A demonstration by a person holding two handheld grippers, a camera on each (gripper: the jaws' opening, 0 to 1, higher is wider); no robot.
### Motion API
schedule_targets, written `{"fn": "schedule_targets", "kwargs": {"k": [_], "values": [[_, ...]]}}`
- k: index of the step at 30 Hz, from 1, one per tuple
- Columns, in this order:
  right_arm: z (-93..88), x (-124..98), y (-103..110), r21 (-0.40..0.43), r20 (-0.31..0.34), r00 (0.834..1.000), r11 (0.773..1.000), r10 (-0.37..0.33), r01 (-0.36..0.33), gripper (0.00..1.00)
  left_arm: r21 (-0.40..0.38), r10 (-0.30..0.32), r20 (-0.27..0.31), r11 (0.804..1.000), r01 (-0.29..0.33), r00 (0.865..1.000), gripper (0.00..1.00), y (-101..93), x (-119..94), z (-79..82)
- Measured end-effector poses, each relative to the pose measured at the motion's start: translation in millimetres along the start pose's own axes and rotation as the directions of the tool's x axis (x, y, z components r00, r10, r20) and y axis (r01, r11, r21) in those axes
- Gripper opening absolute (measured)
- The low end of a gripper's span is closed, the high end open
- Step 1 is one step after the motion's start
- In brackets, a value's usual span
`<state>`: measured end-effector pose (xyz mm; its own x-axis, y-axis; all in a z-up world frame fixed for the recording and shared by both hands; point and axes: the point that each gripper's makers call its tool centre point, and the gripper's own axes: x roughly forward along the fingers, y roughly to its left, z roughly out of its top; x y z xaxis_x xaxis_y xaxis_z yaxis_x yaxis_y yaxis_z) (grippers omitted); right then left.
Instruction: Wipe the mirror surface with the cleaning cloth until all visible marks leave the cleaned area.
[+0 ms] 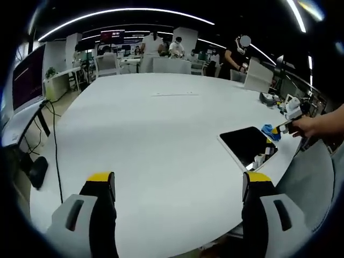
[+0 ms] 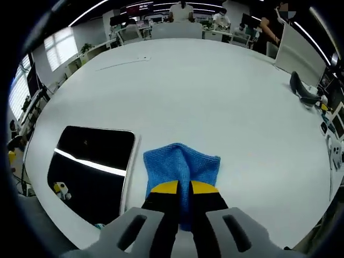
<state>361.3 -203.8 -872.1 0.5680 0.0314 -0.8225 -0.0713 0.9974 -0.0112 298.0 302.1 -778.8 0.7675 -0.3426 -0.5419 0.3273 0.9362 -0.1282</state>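
The mirror (image 2: 91, 169) is a dark rectangular panel with a white rim, lying flat on the white table (image 2: 215, 91) left of my right gripper (image 2: 184, 188). That gripper is shut on a fold of the blue cleaning cloth (image 2: 183, 158), which rests on the table just right of the mirror's edge. In the left gripper view the mirror (image 1: 246, 144) lies at the right, with the blue cloth (image 1: 268, 131) and the right gripper (image 1: 283, 127) at its far corner, held by a hand (image 1: 317, 125). My left gripper (image 1: 179, 180) is open over bare table (image 1: 161, 134), with nothing between its jaws.
The table is large and oval. A dark object (image 2: 301, 90) and small items (image 2: 333, 129) lie along its right edge, near a white upright panel (image 2: 301, 51). Several people (image 1: 161, 45) sit at the far end. Monitors (image 1: 27, 80) and cables stand at the left.
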Motion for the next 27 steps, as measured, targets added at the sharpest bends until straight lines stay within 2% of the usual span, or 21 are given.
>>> {"fn": "schedule_targets", "kwargs": {"k": [2, 4, 6, 9, 10, 12, 15, 20, 23, 25, 27], "values": [[2.4, -1, 0, 0.091, 0.014, 1.0, 0.996, 0.006, -0.008, 0.0, 0.011, 0.012, 0.003, 1.0, -0.012, 1.0, 0.99, 0.5, -1, -0.9], [5.9, -3, 4, 0.189, 0.022, 0.999, 0.981, 0.045, -0.048, 0.0, 0.022, 0.006, 0.008, 1.0, -0.006, 1.0, 0.99, -0.9, -2, -0.6], [13.3, -7, -3, 0.161, 0.037, 0.999, 0.987, 0.017, -0.023, 0.0, 0.025, 0.011, 0.018, 1.0, -0.011, 1.0, 0.99, 1.8, -3, 1.0], [23.3, -12, 4, 0.182, 0.051, 0.998, 0.982, 0.045, -0.054, 0.0, 0.018, 0.02, 0.015, 1.0, -0.02, 1.0, 0.99, 3.4, -4, 1.6], [27.7, -14, 8, 0.175, 0.059, 0.996, 0.982, 0.063, -0.072, 0.0, 0.01, 0.049, 0.014, 0.999, -0.049, 0.999, 0.99, 8.5, -4, 2.6], [30.4, -15, 11, 0.19, 0.056, 0.996, 0.978, 0.073, -0.083, 0.0, 0.034, 0.057, 0.041, 0.998, -0.058, 0.998, 0.98, 10.2, -6, 9.1], [41.6, -18, 20, 0.221, 0.074, 0.993, 0.969, 0.097, -0.111, 0.0, 0.043, 0.066, 0.045, 0.997, -0.068, 0.997, 0.99, 12.0, -5, 12.8], [55.4, -19, 40, 0.207, 0.088, 0.989, 0.969, 0.119, -0.135, 0.0, 0.05, 0.063, 0.015, 0.997, -0.064, 0.998, 0.99, 13.3, 0, 9.5], [62.8, -15, 53, 0.263, 0.095, 0.985, 0.95, 0.147, -0.167, 0.0, 0.043, 0.044, 0.036, 0.998, -0.046, 0.998, 0.99, 11.2, 1, 9.7], [63.3, -14, 64, 0.272, 0.088, 0.981, 0.943, 0.175, -0.193, 0.0, 0.034, 0.013, 0.048, 0.999, -0.015, 0.999, 0.99, 6.2, 2, 9.4], [63.3, -10, 70, 0.242, 0.079, 0.983, 0.953, 0.168, -0.183, 0.0, 0.045, 0.014, 0.051, 0.999, -0.017, 0.999, 0.99, 5.1, 2, 9.0]]}}
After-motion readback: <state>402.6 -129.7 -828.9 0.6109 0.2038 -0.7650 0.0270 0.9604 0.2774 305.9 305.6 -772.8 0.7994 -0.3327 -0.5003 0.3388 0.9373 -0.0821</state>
